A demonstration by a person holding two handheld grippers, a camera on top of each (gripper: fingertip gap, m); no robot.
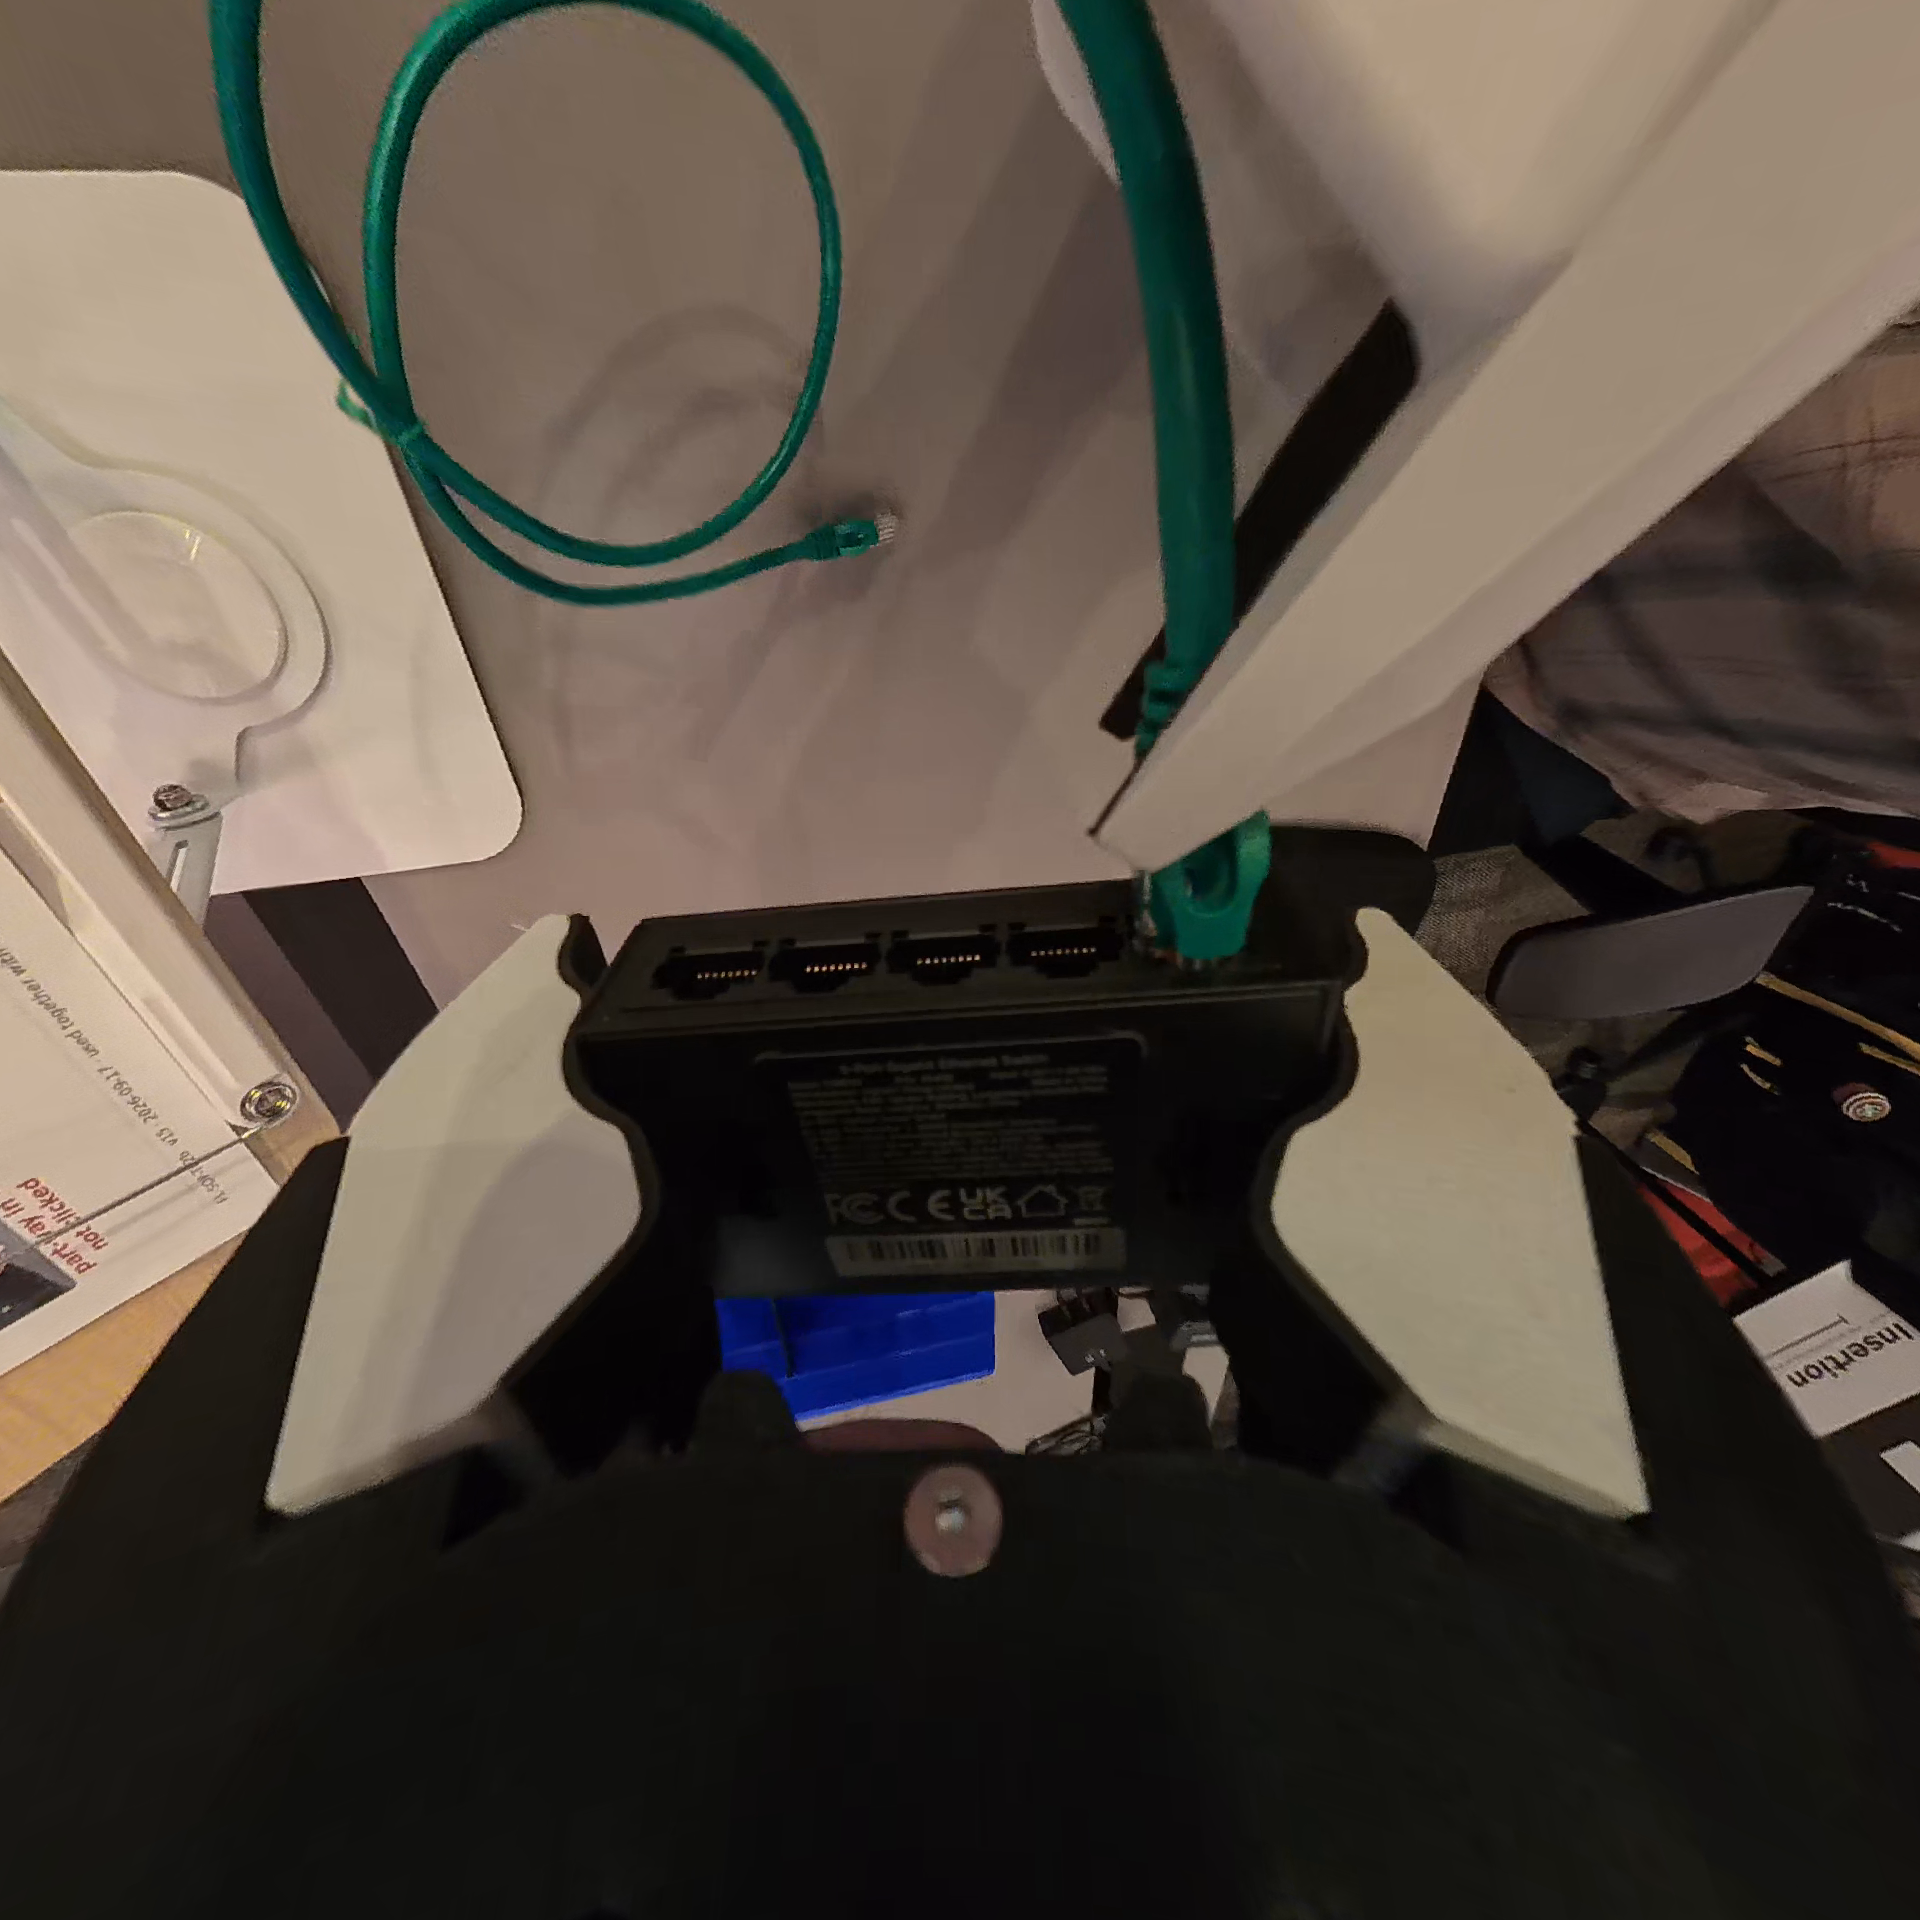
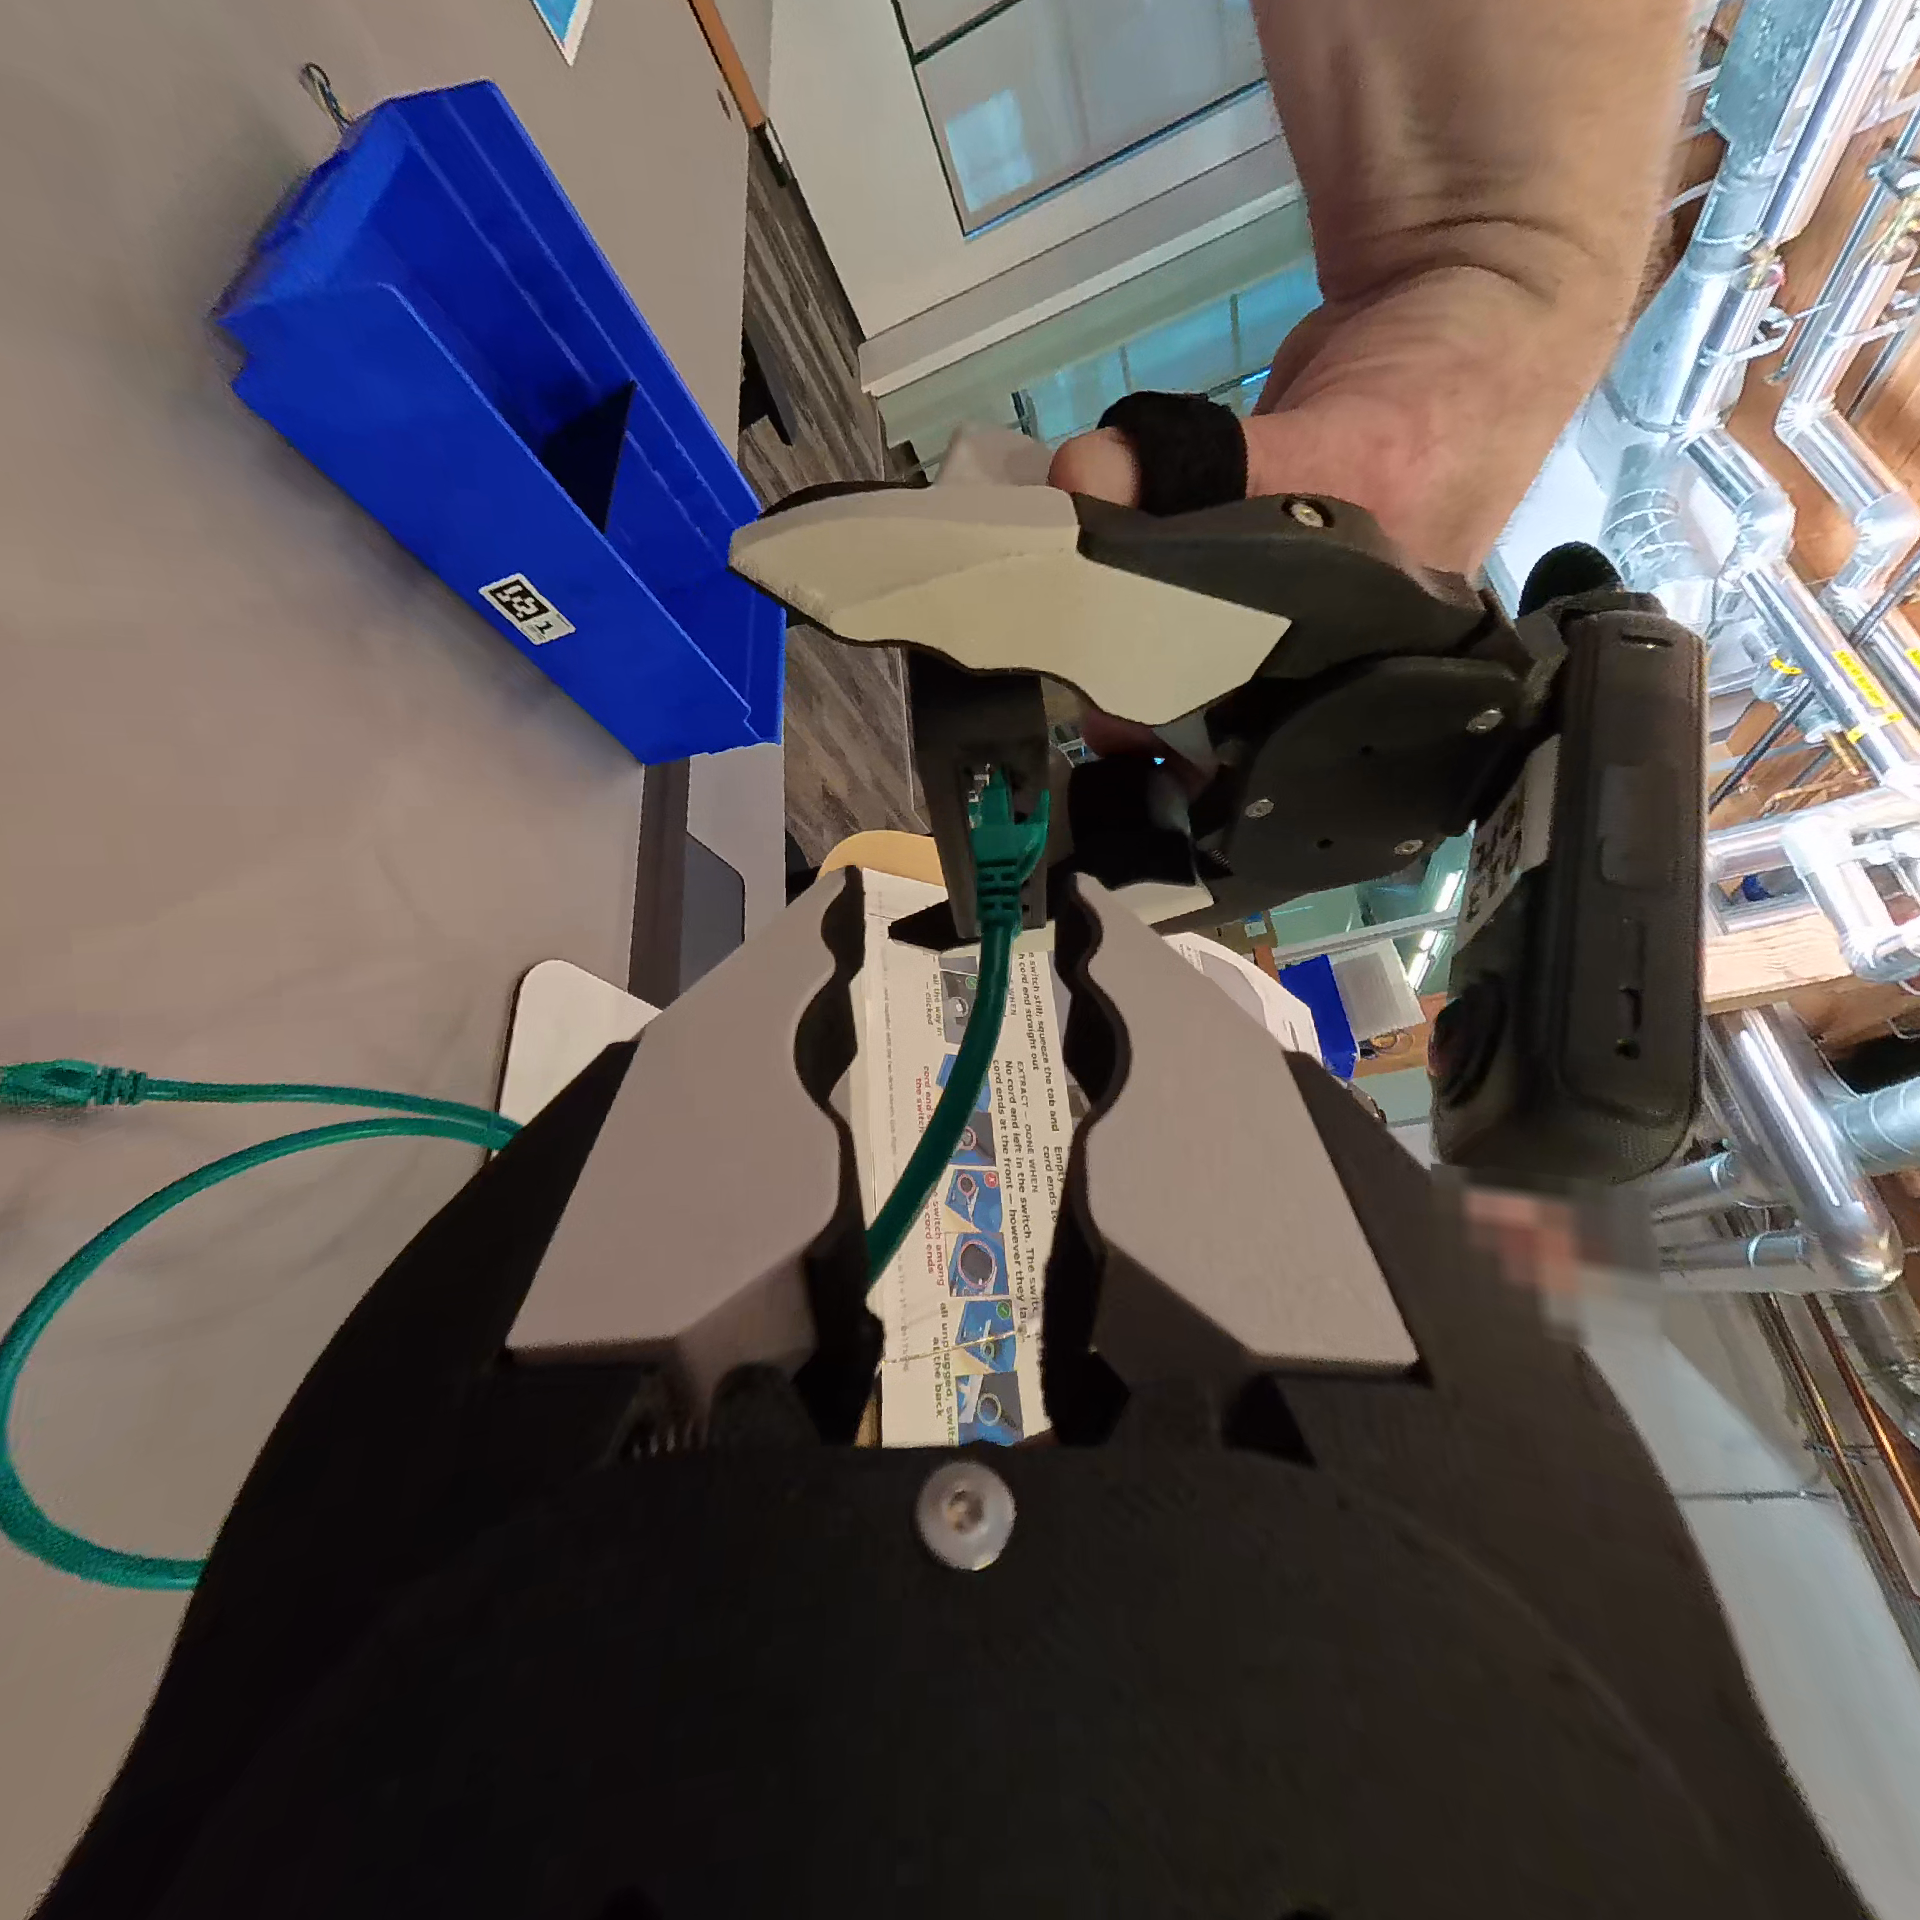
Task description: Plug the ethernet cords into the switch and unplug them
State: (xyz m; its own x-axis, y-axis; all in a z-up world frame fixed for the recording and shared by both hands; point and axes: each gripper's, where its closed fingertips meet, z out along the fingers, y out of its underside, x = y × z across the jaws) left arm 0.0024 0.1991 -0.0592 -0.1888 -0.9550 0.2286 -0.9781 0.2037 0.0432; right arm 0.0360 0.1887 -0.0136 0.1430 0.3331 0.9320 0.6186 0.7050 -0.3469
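here, switch (image 1: 961,1091) clamped between left fingers (image 1: 488,1174), green cord (image 2: 940,1101) between right fingers (image 2: 686,1132)

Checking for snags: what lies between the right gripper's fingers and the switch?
Only the green cord, running between the fingers into the switch, right wrist view.

One black switch (image 1: 956,1101), two green ethernet cords (image 1: 1184,416) (image 1: 623,561), one blue bin (image 2: 488,416), two grippers (image 1: 966,997) (image 2: 966,1039).

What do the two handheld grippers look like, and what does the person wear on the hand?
Both grippers have black plastic bodies with a silver screw in the middle. The left gripper has pale cream fingers with black inner edges. The right gripper has grey fingers with wavy inner edges. Black straps wrap the person's hand.
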